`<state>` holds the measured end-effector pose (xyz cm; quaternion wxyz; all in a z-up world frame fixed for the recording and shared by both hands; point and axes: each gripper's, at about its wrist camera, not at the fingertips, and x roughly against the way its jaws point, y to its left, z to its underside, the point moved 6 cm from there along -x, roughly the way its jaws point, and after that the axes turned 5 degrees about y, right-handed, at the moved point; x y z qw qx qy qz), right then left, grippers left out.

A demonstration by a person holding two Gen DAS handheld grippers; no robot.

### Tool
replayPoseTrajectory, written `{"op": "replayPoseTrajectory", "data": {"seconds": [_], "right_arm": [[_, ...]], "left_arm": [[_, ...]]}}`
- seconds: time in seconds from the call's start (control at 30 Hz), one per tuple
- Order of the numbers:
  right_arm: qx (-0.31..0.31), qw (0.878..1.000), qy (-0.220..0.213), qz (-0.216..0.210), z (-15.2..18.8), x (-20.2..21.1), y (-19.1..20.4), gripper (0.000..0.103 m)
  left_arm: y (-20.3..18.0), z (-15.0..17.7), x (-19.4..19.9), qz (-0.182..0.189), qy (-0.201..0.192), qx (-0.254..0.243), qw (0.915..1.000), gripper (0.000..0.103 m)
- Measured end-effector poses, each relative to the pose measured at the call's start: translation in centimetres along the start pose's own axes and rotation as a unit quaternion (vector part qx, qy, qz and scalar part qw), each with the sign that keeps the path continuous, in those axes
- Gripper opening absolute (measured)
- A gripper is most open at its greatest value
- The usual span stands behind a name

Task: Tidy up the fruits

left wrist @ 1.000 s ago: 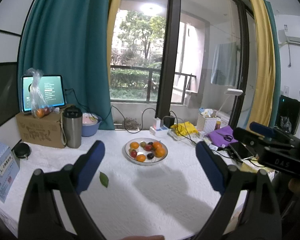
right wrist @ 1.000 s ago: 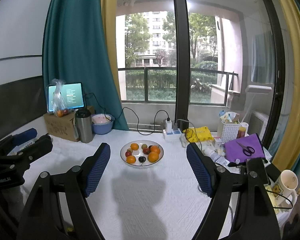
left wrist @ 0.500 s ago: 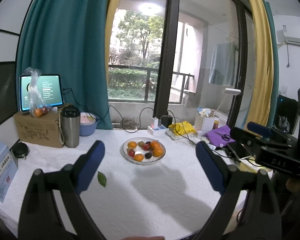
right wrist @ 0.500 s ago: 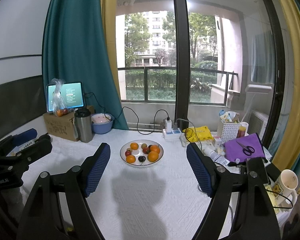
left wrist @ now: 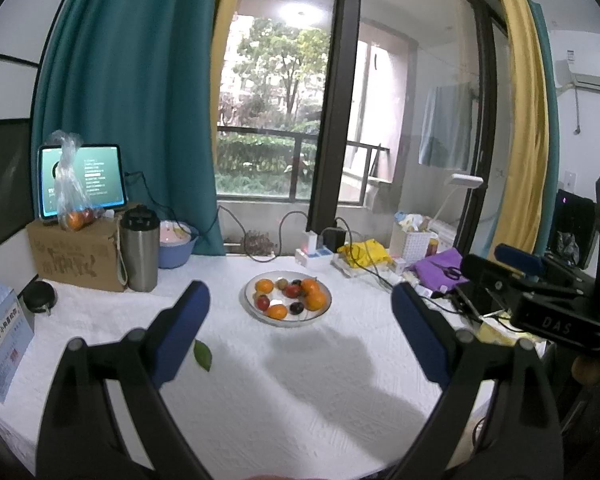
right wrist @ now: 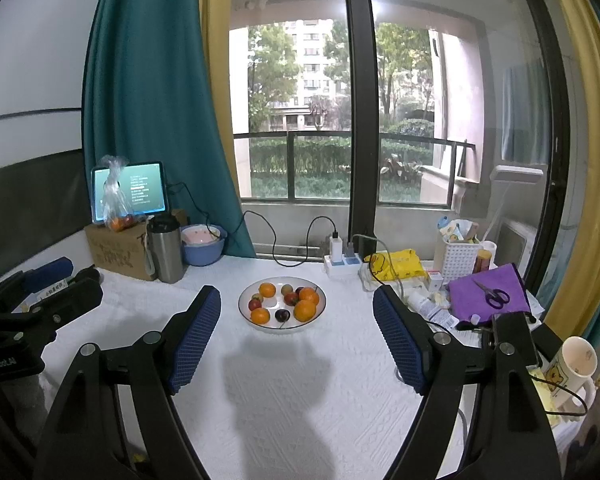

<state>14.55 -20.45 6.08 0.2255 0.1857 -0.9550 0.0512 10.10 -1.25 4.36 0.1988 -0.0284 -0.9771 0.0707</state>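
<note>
Hovering above the white-covered worktop (left wrist: 300, 392), the left gripper (left wrist: 300, 320) has its blue-padded fingers (left wrist: 180, 336) spread wide with nothing between them. The right gripper (right wrist: 296, 332) is the same: fingers (right wrist: 400, 340) far apart and empty, held over the cloth short of the plate (right wrist: 320, 312).

That plate sits near the middle of the worktop, ahead of both grippers and touched by neither. On it lie the fruits (right wrist: 283, 302): several oranges, a few small red ones and a dark plum-like one, loosely spread around the dish. In the left wrist view the same plate (left wrist: 256, 312) shows between the two fingers, with a single green leaf (left wrist: 203, 354) lying on the cloth nearer the left finger.

Behind the plate to the left stand a steel flask (right wrist: 165, 248), a blue bowl (right wrist: 204, 246) and a cardboard box (right wrist: 118, 250) carrying a tablet (right wrist: 130, 192) and a clear bag (right wrist: 116, 204) with more fruit in it. A power strip (right wrist: 342, 262) lies by the window. To the right are a purple cloth (right wrist: 488, 300) with scissors (right wrist: 492, 294) on it, a white basket (right wrist: 460, 258) and a mug (right wrist: 576, 364).
</note>
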Motion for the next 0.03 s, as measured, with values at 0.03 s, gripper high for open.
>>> {"op": "replayPoseTrajectory", "data": {"seconds": [0.03], "right_arm": [[0.0,1.0,0.0,0.0,0.05,0.0,-0.03,0.081]], "left_arm": [[-0.01,0.05,-0.04,-0.001,0.0,0.001,1.0,0.093]]}}
